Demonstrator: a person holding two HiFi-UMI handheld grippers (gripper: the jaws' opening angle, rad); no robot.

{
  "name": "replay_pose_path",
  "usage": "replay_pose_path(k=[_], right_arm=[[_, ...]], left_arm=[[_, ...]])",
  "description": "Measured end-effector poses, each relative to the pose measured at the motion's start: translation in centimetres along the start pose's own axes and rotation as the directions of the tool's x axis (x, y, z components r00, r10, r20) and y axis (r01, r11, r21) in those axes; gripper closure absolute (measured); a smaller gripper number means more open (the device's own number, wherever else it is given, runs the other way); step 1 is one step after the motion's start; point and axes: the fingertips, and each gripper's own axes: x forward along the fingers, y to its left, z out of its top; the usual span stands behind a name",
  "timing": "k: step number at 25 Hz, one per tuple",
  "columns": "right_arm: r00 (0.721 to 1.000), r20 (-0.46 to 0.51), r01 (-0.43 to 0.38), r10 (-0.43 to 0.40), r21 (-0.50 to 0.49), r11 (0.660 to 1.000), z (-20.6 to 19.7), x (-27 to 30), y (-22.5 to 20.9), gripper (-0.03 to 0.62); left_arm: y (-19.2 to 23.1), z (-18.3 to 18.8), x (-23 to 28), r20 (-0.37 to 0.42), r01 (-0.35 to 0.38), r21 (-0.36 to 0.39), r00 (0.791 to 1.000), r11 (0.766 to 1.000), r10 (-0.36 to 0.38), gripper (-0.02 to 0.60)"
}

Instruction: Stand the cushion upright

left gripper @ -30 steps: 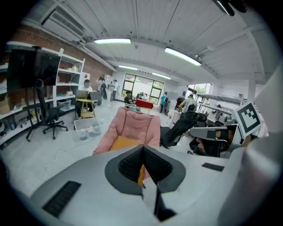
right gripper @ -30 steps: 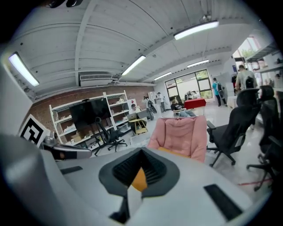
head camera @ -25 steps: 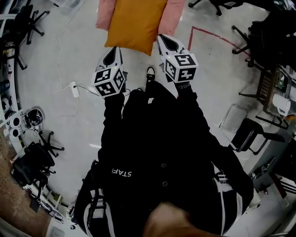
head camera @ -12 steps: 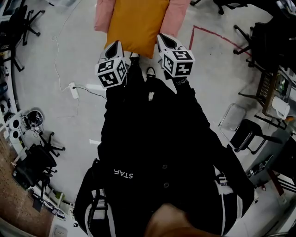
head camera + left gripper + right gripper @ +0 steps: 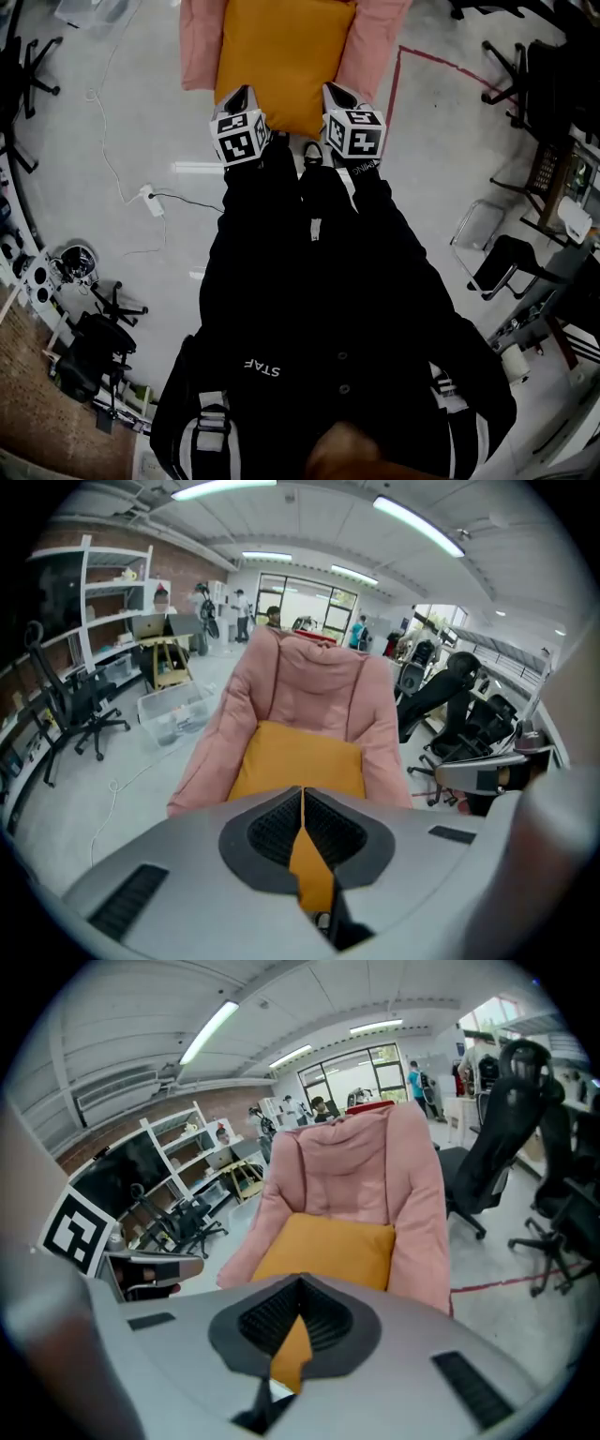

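Note:
An orange cushion (image 5: 281, 56) lies flat on the seat of a pink padded chair (image 5: 197, 47). Its near edge faces me. My left gripper (image 5: 236, 94) hangs over the cushion's near left corner, and my right gripper (image 5: 336, 91) over its near right corner. Both are shut with nothing between the jaws. In the left gripper view the cushion (image 5: 300, 757) sits just beyond the shut left gripper (image 5: 302, 799). From the right gripper view the cushion (image 5: 328, 1246) lies ahead of the shut right gripper (image 5: 300, 1288), with the chair's back (image 5: 361, 1171) rising behind it.
A power strip (image 5: 150, 199) with a white cable lies on the floor to the left. Red tape (image 5: 441, 61) marks the floor to the right. Black office chairs (image 5: 506, 267) stand at the right, and a clear plastic box (image 5: 173, 714) sits left of the pink chair.
Both grippers have dropped and moved forward, from short of the cushion to its near corners. The pink chair and cushion now fill more of the view. The jaws stayed shut.

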Motion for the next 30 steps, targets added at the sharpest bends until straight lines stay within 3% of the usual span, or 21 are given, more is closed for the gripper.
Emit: replay_pose_path(k=[5, 10, 11, 12, 14, 16, 18, 22, 30], right_arm=[[0.992, -0.108, 0.07, -0.066, 0.033, 0.997, -2.0, 7.6, -3.3, 0.582], [0.982, -0.176, 0.09, -0.071, 0.102, 0.991, -4.0, 13.4, -5.6, 0.579], [0.979, -0.19, 0.096, -0.073, 0.114, 0.989, -4.4, 14.3, -6.1, 0.557], [0.976, -0.205, 0.106, -0.081, 0.119, 0.987, -4.9, 15.2, -6.6, 0.486], [0.966, -0.234, 0.144, -0.113, 0.12, 0.982, -5.8, 16.9, -7.9, 0.462], [0.954, -0.263, 0.184, -0.145, 0.13, 0.974, -6.9, 18.2, -9.3, 0.428], [0.942, -0.299, 0.203, -0.154, 0.141, 0.969, -8.1, 19.2, -10.4, 0.39], [0.929, -0.341, 0.201, -0.143, 0.141, 0.969, -9.5, 21.6, -10.9, 0.401], [0.916, -0.359, 0.224, -0.179, 0.088, 0.971, -8.7, 21.9, -9.9, 0.576]], left_arm=[[3.0, -0.7, 7.8, -0.097, 0.019, 0.033, 0.995, 0.999, -0.016, 0.564], [5.3, -2.3, 13.9, -0.207, 0.039, 0.055, 0.978, 0.998, -0.027, 0.44], [5.7, -2.7, 15.0, -0.226, 0.042, 0.061, 0.974, 0.997, -0.027, 0.418], [6.1, -3.0, 16.1, -0.245, 0.047, 0.068, 0.969, 0.997, -0.029, 0.385], [6.7, -3.6, 18.1, -0.28, 0.057, 0.088, 0.96, 0.994, -0.031, 0.306], [7.2, -4.1, 19.7, -0.305, 0.063, 0.117, 0.952, 0.991, -0.024, 0.293], [7.4, -4.6, 21.0, -0.328, 0.069, 0.137, 0.945, 0.988, -0.021, 0.295], [7.4, -5.1, 22.5, -0.357, 0.084, 0.148, 0.934, 0.985, -0.026, 0.35], [7.2, -4.5, 21.8, -0.345, 0.096, 0.155, 0.938, 0.983, -0.037, 0.543]])
